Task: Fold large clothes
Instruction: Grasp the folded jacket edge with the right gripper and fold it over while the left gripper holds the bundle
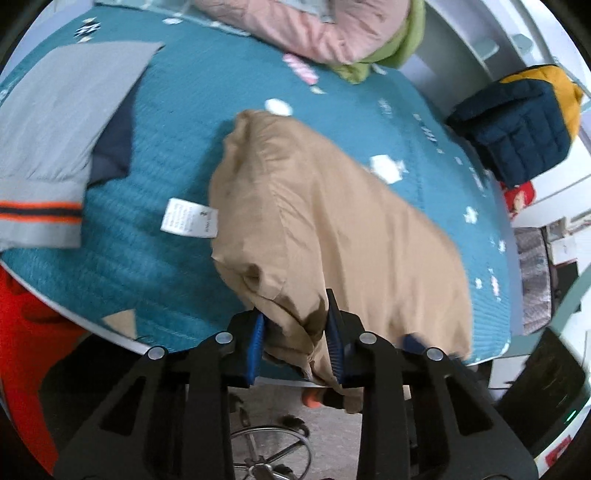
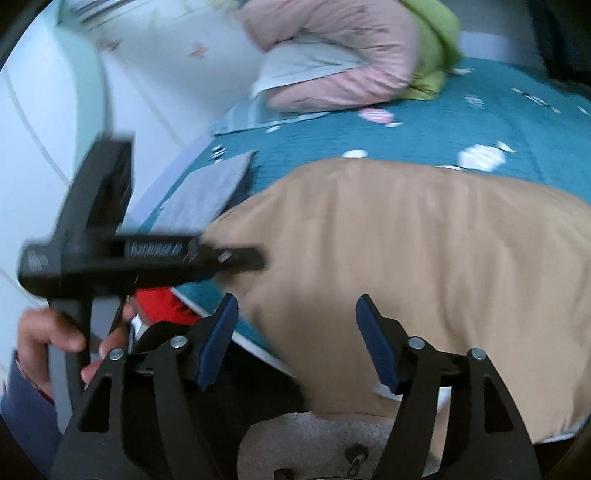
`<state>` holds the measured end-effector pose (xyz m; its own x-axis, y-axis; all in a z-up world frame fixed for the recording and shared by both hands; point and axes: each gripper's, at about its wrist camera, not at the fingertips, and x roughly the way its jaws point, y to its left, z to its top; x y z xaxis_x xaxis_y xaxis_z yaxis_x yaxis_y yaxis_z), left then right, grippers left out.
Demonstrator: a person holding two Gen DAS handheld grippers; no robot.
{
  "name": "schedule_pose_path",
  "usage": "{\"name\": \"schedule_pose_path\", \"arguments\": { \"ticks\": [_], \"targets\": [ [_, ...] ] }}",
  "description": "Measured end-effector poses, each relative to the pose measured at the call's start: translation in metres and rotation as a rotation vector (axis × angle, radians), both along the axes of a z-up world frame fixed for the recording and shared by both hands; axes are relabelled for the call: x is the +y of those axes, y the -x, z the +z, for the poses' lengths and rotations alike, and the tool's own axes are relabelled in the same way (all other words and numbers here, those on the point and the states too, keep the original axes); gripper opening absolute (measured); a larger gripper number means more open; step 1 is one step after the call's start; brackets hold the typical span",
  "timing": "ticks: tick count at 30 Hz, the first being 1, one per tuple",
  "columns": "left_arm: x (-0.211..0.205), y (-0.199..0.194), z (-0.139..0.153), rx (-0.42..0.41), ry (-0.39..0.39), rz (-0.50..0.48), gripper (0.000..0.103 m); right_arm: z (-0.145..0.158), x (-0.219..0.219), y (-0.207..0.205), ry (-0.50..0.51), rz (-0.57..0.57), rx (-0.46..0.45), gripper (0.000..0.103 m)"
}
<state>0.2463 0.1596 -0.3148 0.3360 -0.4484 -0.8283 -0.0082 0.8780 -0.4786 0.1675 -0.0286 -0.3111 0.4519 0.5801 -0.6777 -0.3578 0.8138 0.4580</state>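
Left wrist view: the left gripper is clamping a bunched fold of the tan garment between its blue pads, jaws closed on the cloth at the near edge of the bed. The garment is lying diagonally across the teal quilted bedspread, a white care label sticking out at its left side. A grey garment with orange stripes is lying to the left on the same bedspread, apart from the tan one. A pink padded jacket and a green item are sitting at the far edge. A navy and yellow quilted jacket is resting off to the right, beyond the bed.

Right wrist view: the right gripper is standing with jaws open, nothing pressed between them; the tan cloth is lying beneath and beyond the pads, draping over the bed edge. A person's hand is gripping the handle of the other gripper at lower left. This view is blurred.
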Motion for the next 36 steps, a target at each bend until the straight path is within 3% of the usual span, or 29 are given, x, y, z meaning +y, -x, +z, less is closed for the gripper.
{"name": "schedule_pose_path", "arguments": {
  "ticks": [10, 12, 15, 17, 20, 22, 24, 25, 26, 28, 29, 31, 36],
  "targets": [
    [-0.047, -0.013, 0.026, -0.024, 0.062, -0.098, 0.029, -0.006, 0.002, -0.017, -0.076, -0.084, 0.004, 0.066],
    [-0.057, -0.014, 0.028, -0.022, 0.068, -0.118, 0.029, -0.007, -0.003, -0.025, -0.082, -0.11, 0.002, 0.061],
    [-0.066, -0.016, 0.03, -0.026, 0.05, -0.126, 0.029, -0.015, -0.014, -0.038, -0.093, -0.144, 0.046, 0.018],
    [-0.07, -0.016, 0.033, -0.026, 0.046, -0.131, 0.029, -0.017, -0.028, -0.041, -0.135, -0.166, 0.068, 0.011],
    [-0.068, -0.013, 0.048, -0.062, 0.143, -0.155, 0.042, -0.014, -0.054, -0.042, -0.23, -0.213, 0.091, 0.01],
    [-0.063, -0.007, 0.064, -0.102, 0.293, -0.171, 0.061, -0.011, -0.077, -0.039, -0.318, -0.26, 0.112, 0.01],
    [-0.055, -0.002, 0.081, -0.157, 0.374, -0.151, 0.074, -0.007, -0.104, -0.031, -0.418, -0.319, 0.127, 0.009],
    [-0.051, 0.002, 0.09, -0.196, 0.378, -0.138, 0.08, -0.005, -0.119, -0.027, -0.47, -0.353, 0.136, 0.01],
    [-0.048, 0.004, 0.096, -0.233, 0.357, -0.12, 0.082, -0.003, -0.13, -0.023, -0.5, -0.38, 0.138, 0.01],
    [-0.046, 0.006, 0.101, -0.275, 0.207, -0.071, 0.084, 0.002, -0.16, -0.01, -0.553, -0.449, 0.131, 0.01],
    [-0.052, 0.004, 0.094, -0.266, 0.106, -0.06, 0.084, 0.004, -0.177, -0.001, -0.572, -0.498, 0.13, 0.01],
    [-0.064, -0.001, 0.073, -0.215, 0.007, -0.051, 0.084, 0.004, -0.202, 0.013, -0.595, -0.57, 0.129, 0.01],
    [-0.12, -0.005, 0.009, -0.082, -0.042, -0.135, 0.084, -0.006, -0.247, 0.049, -0.591, -0.71, 0.171, 0.01]
  ]
}}
